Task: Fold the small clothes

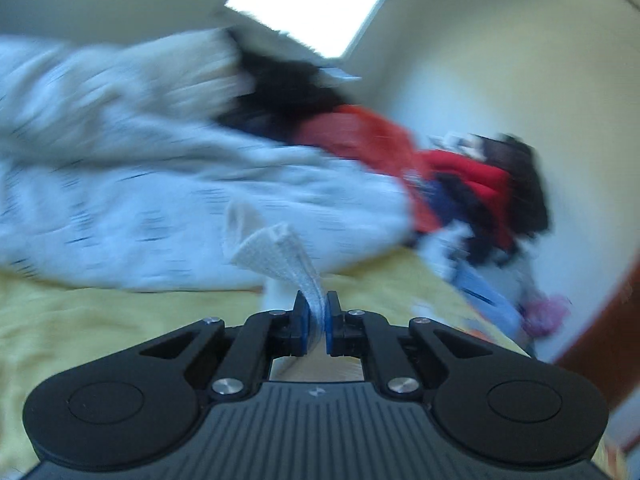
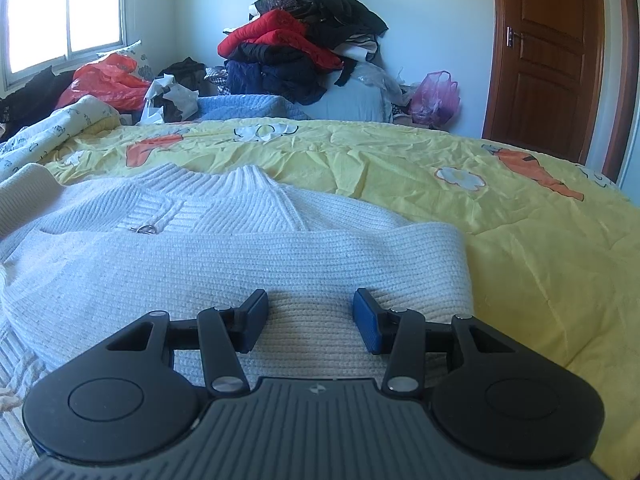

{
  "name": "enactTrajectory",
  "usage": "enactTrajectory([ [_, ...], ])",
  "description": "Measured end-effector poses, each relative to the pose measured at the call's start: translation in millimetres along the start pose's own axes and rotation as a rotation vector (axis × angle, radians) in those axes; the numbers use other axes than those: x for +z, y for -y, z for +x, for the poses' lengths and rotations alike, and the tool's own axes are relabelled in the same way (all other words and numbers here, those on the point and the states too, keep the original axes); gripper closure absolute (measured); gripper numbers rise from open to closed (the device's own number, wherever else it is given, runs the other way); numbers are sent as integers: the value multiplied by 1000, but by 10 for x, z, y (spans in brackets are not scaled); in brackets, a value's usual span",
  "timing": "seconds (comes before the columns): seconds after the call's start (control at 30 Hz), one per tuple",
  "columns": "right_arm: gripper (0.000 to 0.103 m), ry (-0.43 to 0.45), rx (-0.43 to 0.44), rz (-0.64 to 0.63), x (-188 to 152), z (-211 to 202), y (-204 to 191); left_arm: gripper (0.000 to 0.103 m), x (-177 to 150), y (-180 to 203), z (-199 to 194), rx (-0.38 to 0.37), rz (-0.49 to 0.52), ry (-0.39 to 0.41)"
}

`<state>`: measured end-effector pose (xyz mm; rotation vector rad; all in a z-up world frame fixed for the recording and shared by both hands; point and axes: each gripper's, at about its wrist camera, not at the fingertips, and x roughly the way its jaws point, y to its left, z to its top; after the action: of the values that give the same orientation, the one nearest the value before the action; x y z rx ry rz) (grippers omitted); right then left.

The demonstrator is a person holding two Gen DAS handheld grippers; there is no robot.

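A: Sweater [image 2: 224,248], white rib knit, lies spread on the yellow bedspread [image 2: 520,208], collar toward the far side and one sleeve [image 2: 360,240] already laid flat across the body.

B: And the two tools?

A: Left tool [image 1: 316,320] is clamped tight on a strip of white ribbed fabric [image 1: 280,252], which rises out from between the blue pads [image 1: 305,332]. That view is heavily blurred, so I can't tell which part of the garment it is; it looks like a cuff or hem. Right tool [image 2: 311,320] stands about half open just above the sweater's near part, nothing between its pads.

B: So which step is this?

A: My guess is mid-fold: one edge gripped and lifted, ready to be carried over the body.

B: What does the next move need?

A: Probably bringing that pinched edge across and laying it flat and square with the sleeve already folded, then releasing. The right tool could press the body down so it doesn't drag. The pile of dark and red clothes [image 2: 296,48] at the far wall is well apart.
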<state>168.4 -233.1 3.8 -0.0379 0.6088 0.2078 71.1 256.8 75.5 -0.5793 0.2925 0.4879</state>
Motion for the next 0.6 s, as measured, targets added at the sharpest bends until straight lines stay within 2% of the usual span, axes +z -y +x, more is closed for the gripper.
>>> enactTrajectory([
  [0.13, 52, 1, 3, 4, -3, -3, 5, 96, -410, 781, -53, -129, 162, -22],
  [0.3, 52, 1, 6, 9, -4, -9, 6, 96, -1080, 1437, -32, -209, 344, -126],
  [0.37, 52, 1, 7, 12, -4, -14, 6, 96, -1323, 1525, -10, -220, 414, -174],
  [0.47, 52, 2, 12, 19, -4, -19, 12, 95, -1621, 1558, 77, -195, 497, -234],
  [0.53, 52, 3, 13, 21, -5, -19, 17, 95, -1719, 1500, 85, -200, 540, -225],
  [0.6, 52, 3, 14, 20, -5, -21, 21, 95, -1707, 1447, 69, -223, 524, -228],
])
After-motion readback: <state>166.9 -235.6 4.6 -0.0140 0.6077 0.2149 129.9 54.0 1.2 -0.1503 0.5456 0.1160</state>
